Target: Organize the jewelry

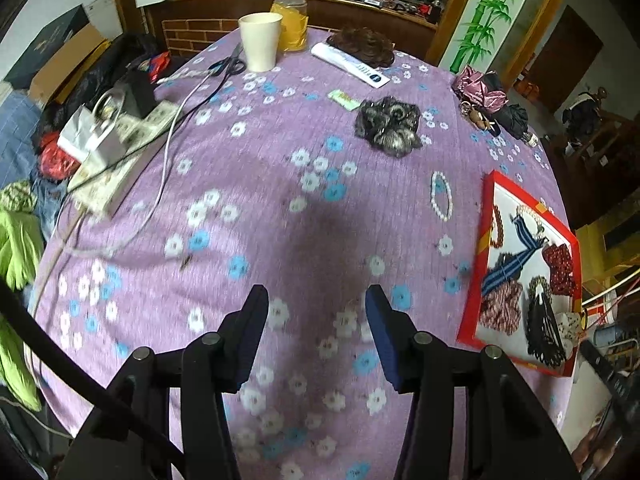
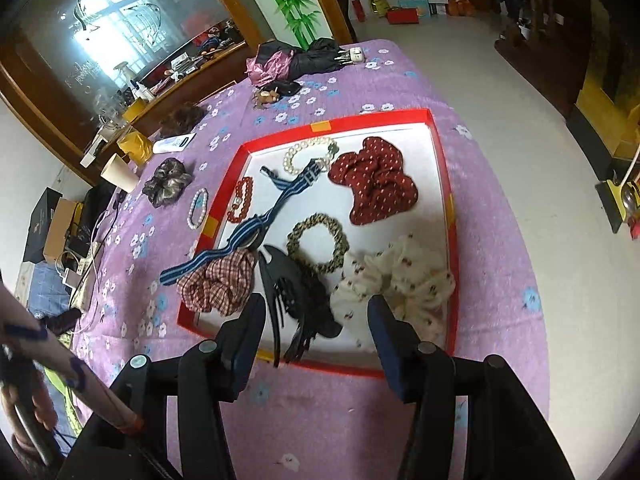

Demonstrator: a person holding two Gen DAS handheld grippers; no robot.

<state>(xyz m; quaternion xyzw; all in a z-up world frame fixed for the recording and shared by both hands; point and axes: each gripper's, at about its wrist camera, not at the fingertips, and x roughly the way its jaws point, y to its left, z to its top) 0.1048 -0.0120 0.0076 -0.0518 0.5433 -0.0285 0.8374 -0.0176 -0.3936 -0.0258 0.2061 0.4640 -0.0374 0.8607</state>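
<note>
A red-rimmed white tray [image 2: 376,118] lies on the purple flowered cloth. It holds a dark red dotted scrunchie [image 2: 372,180], a cream scrunchie [image 2: 400,280], a leopard scrunchie [image 2: 318,242], a plaid scrunchie [image 2: 218,284], a black hair claw [image 2: 288,292], a blue striped band [image 2: 248,232], a red bead bracelet [image 2: 242,200] and a pearl bracelet [image 2: 308,152]. My right gripper [image 2: 316,308] hangs open above the tray's near edge, over the claw. Left of the tray, a second pearl bracelet [image 1: 441,196] and a grey scrunchie [image 1: 390,126] rest on the cloth. My left gripper [image 1: 316,312] is open and holds nothing.
A cup [image 1: 260,40], scissors [image 1: 228,65], a power strip with cables [image 1: 108,160], a folded umbrella [image 1: 492,96] and a brown hairpiece [image 1: 364,44] ring the table's far and left sides. A person's forearm [image 2: 60,360] shows at lower left. The tray [image 1: 470,312] sits near the right table edge.
</note>
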